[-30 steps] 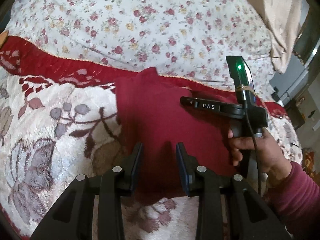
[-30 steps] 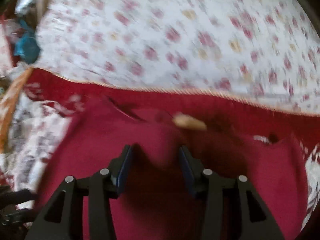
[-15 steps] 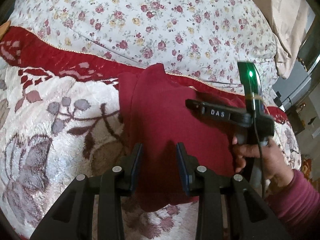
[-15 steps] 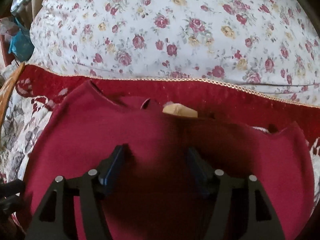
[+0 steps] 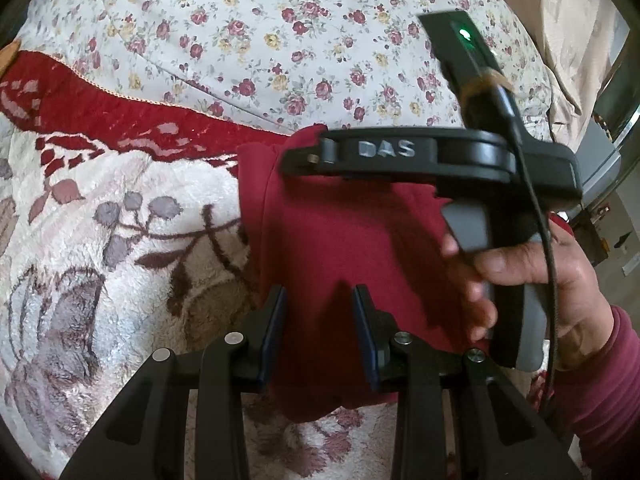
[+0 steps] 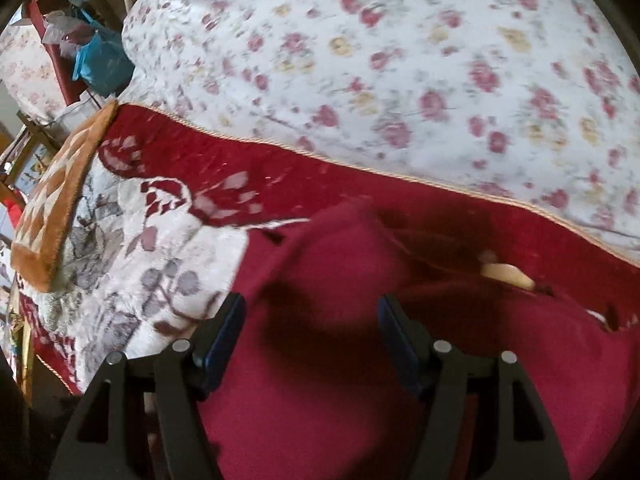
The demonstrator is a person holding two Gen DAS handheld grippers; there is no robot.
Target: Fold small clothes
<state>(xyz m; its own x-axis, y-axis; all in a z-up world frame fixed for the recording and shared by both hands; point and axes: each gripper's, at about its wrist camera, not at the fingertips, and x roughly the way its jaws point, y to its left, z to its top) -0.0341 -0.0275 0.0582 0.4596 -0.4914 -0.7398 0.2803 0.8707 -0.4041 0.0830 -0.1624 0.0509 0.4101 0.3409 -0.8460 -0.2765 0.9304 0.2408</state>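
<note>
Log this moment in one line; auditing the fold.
right hand-held gripper: jaws just opened, empty | left hand-held gripper: over red garment on blanket

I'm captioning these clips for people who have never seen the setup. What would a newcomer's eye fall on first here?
First the dark red garment, lying on the plush flower-patterned blanket in the middle of both views. Next, in the left wrist view, the right hand-held gripper marked DAS hovering over the garment's far edge, a hand around its grip. Behind everything lies the white sheet with small roses.
</note>
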